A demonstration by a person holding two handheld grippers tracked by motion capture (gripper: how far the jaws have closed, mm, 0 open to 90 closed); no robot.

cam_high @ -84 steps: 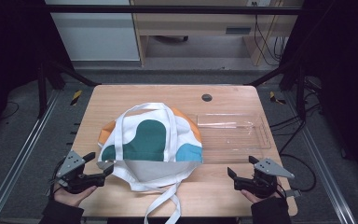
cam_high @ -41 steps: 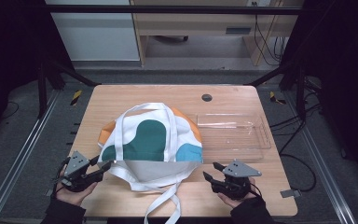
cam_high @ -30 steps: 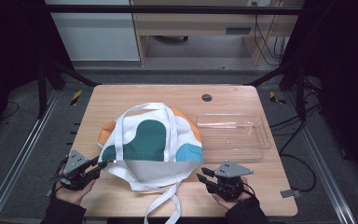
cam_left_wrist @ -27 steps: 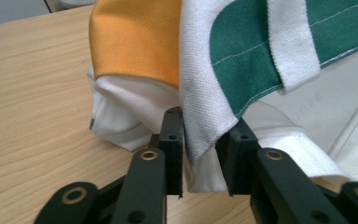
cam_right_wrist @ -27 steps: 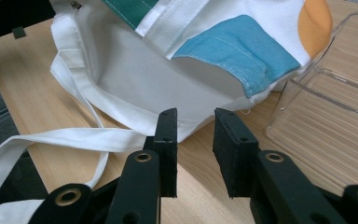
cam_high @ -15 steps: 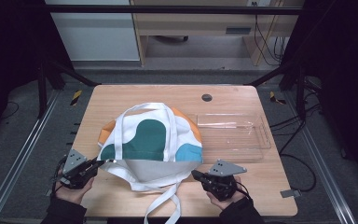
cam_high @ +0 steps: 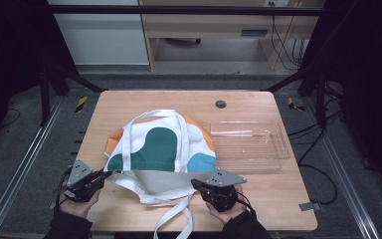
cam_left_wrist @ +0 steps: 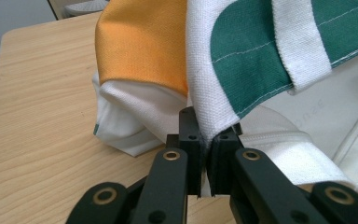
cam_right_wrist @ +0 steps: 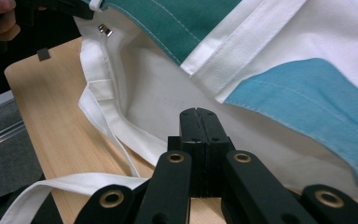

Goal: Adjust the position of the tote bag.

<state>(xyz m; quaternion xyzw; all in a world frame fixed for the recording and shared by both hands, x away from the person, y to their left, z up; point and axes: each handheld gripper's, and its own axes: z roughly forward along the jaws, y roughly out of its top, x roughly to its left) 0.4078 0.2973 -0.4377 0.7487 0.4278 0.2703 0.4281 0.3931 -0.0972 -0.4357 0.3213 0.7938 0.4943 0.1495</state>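
Wooden worktop [cam_high: 129, 104] carries the canvas tote bag [cam_high: 161, 149] near its front edge, mouth-opening step in hand: left tool [cam_left_wrist: 208, 140] is clenched on the upper rim, right tool [cam_right_wrist: 199, 122] has just closed with nothing visibly caught, so regripping seems next.
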